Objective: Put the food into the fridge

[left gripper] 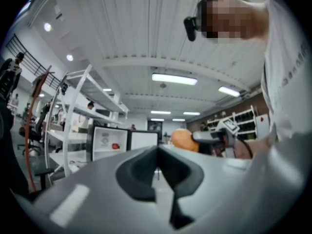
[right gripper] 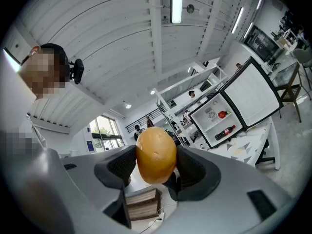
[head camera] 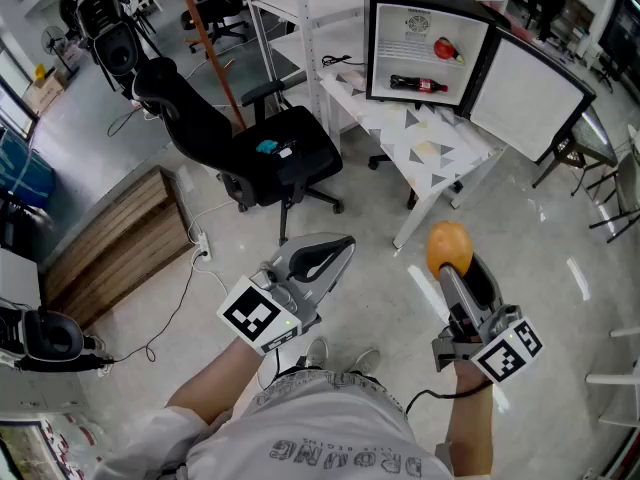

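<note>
My right gripper (head camera: 452,256) is shut on an orange-yellow round fruit (head camera: 448,246), which fills the gap between its dark pads in the right gripper view (right gripper: 156,154). The left gripper (head camera: 340,250) points forward with its jaws together and nothing in them; its tips (left gripper: 157,152) meet in the left gripper view. A small black fridge (head camera: 425,43) stands on a white table, door (head camera: 525,88) swung open to the right. Inside, a red fruit (head camera: 445,49) lies on the upper shelf and a dark cola bottle (head camera: 418,84) lies on the lower one. Both grippers are well short of the fridge.
A black office chair (head camera: 265,153) stands to the left of the white table (head camera: 415,133). White shelving (head camera: 300,18) rises behind it. A wooden box (head camera: 110,243) and cables (head camera: 200,253) lie on the floor at left. More chairs stand at the right edge (head camera: 615,208).
</note>
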{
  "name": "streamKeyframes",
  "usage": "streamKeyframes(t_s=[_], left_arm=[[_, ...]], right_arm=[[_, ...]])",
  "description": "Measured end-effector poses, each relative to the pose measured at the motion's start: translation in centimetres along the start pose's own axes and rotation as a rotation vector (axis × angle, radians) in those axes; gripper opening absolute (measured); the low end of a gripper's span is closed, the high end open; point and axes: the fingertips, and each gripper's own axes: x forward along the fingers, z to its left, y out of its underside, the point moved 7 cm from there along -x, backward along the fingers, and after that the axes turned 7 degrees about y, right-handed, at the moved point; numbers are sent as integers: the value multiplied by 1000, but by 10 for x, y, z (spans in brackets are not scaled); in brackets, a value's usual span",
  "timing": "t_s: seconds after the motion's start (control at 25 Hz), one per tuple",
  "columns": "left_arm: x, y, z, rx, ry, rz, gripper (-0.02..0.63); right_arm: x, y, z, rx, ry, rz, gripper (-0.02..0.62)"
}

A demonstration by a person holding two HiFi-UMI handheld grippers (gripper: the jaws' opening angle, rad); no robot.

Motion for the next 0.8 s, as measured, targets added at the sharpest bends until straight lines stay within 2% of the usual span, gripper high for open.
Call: streamKeyframes(t_s=[0.8], left_arm=[[-1, 2, -9, 1, -6, 15, 8]], right_arm=[[-9, 3, 0, 28, 14, -26, 262]])
